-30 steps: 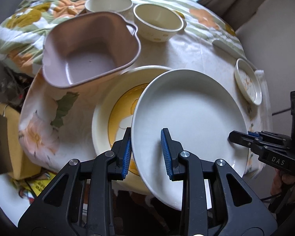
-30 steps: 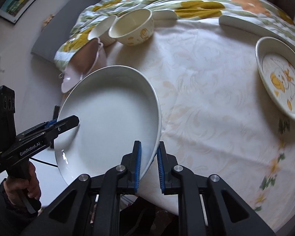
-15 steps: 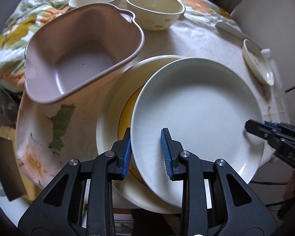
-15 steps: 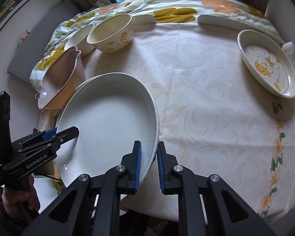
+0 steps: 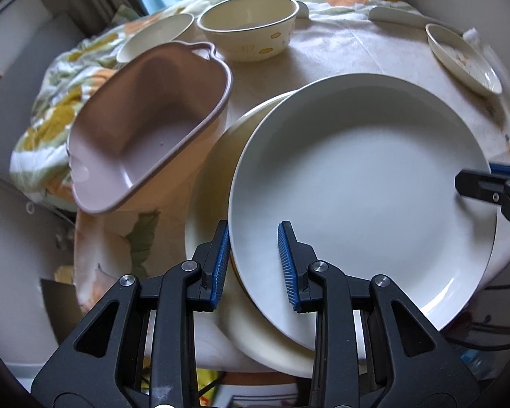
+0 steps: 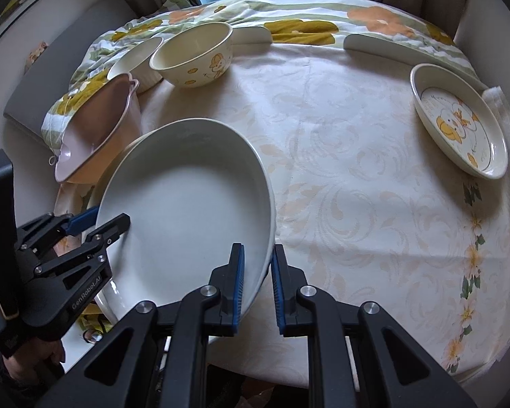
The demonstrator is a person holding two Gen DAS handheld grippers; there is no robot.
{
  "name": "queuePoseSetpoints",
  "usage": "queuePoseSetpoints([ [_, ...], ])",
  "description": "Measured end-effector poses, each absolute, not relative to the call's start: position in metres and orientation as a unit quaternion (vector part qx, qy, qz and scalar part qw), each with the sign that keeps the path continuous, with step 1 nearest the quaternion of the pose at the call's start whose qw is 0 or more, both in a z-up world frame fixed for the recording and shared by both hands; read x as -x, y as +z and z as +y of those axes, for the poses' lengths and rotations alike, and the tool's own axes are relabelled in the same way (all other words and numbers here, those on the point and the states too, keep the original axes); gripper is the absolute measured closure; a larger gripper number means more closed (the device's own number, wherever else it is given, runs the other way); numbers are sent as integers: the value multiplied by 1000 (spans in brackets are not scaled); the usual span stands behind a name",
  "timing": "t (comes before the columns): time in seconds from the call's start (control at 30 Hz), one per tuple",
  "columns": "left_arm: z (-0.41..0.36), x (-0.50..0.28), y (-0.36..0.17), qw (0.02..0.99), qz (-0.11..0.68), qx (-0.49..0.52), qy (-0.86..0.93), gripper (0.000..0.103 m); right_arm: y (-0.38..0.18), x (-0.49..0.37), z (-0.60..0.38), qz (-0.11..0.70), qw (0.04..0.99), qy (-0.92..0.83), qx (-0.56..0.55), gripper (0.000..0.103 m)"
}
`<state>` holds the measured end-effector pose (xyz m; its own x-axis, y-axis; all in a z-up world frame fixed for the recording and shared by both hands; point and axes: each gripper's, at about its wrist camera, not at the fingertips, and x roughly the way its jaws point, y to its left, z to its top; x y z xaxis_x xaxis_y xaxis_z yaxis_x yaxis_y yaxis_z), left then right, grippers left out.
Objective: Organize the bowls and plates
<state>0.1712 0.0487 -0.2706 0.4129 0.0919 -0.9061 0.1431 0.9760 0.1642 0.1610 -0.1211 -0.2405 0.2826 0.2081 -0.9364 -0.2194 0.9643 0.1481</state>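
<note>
A large white plate lies on top of a cream plate with a yellow centre at the table's near left edge. My left gripper straddles the white plate's left rim with its jaws apart, one pad under and one over. My right gripper straddles the plate's right rim; the gap looks slightly wider than the rim. The left gripper also shows in the right wrist view, and the right gripper's tips in the left wrist view.
A pink square bowl tilts beside the plates. Two cream bowls stand behind it. A duck-pattern plate sits at the right. A floral cloth covers the far table. The table edge is just below the plates.
The white plate came down onto the cream plate and now lies flatter. The right gripper's jaws have opened a little around the rim. Both cameras tilted up towards the far table.
</note>
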Motion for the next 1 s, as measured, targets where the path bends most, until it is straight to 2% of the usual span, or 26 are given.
queuePoseSetpoints([
  [0.33, 46, -165, -269, 834, 531, -149, 5, 77, -242, -157, -104, 565, 815, 114, 59, 89],
  [1.0, 45, -155, -265, 840, 517, -163, 25, 77, -242, -154, -96, 555, 820, 120, 74, 89],
])
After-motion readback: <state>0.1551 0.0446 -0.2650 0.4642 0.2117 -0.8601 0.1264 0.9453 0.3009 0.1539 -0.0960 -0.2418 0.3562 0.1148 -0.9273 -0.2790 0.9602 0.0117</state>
